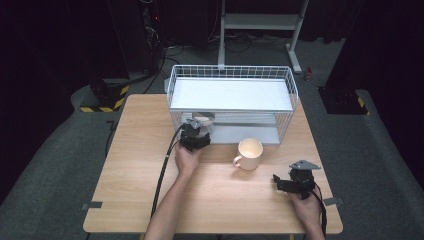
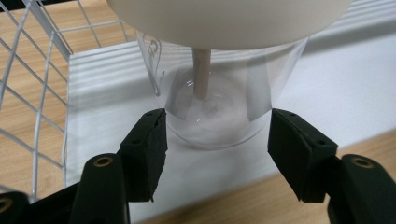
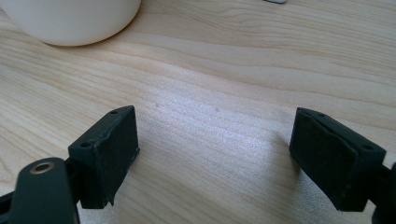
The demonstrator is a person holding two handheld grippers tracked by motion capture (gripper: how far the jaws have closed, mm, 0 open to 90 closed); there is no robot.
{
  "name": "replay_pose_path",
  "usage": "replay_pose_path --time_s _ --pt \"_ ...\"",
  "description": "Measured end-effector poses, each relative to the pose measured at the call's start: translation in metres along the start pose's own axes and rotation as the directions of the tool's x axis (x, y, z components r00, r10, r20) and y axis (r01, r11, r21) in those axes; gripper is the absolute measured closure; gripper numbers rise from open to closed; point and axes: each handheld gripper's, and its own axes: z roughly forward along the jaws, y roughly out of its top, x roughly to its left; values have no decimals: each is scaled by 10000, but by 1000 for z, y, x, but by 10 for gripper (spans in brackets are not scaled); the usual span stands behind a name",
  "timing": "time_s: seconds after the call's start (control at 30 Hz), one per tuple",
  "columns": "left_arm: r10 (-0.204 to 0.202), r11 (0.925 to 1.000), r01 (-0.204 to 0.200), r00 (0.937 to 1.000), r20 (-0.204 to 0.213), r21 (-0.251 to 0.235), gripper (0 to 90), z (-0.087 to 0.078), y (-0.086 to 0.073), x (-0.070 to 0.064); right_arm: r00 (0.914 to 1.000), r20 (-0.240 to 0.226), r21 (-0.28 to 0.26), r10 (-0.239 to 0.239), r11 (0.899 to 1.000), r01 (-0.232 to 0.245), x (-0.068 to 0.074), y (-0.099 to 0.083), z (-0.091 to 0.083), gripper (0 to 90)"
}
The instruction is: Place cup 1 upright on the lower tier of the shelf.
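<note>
Reaching into the lower tier of the white wire rack (image 1: 232, 102), your left gripper (image 1: 196, 134) has its fingers (image 2: 144, 151) spread on either side of a clear plastic cup (image 2: 219, 109), neither pad touching it. In the left gripper view the cup stands upright on the rack's white lower shelf (image 2: 327, 93), just past the fingertips at twelve o'clock, with a pale stick (image 2: 201, 74) standing inside it. From the high view, the rack sits at twelve o'clock on the desk (image 1: 150, 200), and the left gripper is at its front left opening. A cream mug (image 1: 249, 154) stands on the desk in front of the rack, at three o'clock of your left hand (image 1: 187, 159). Your right gripper (image 1: 295, 181) rests at about four o'clock of the mug, well apart from the rack, its fingers (image 3: 109, 149) spread wide over bare wood and pinching nothing.
</note>
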Motion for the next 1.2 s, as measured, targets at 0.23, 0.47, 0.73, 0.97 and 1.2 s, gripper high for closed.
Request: replay_pose_path --time_s 0.23,0.47,0.73,0.97,1.2 --pt "50 9999 -49 10000 -42 163 388 6 4 1 10000 -1 0 1 10000 -1 0 0 0 153" --pt "198 9995 -199 9998 72 236 331 4 3 0 10000 0 1 -1 10000 1 0 0 0 154" --pt "27 10000 -21 9976 694 -86 276 -17 0 4 10000 1 -1 0 10000 0 0 0 0 154" --pt "-5 9999 22 9946 1040 -160 252 -27 -8 6 10000 0 0 0 10000 0 0 0 0 154" --pt "-374 9990 403 9898 1375 -184 236 -35 -15 8 10000 0 1 1 10000 -1 0 0 0 154"
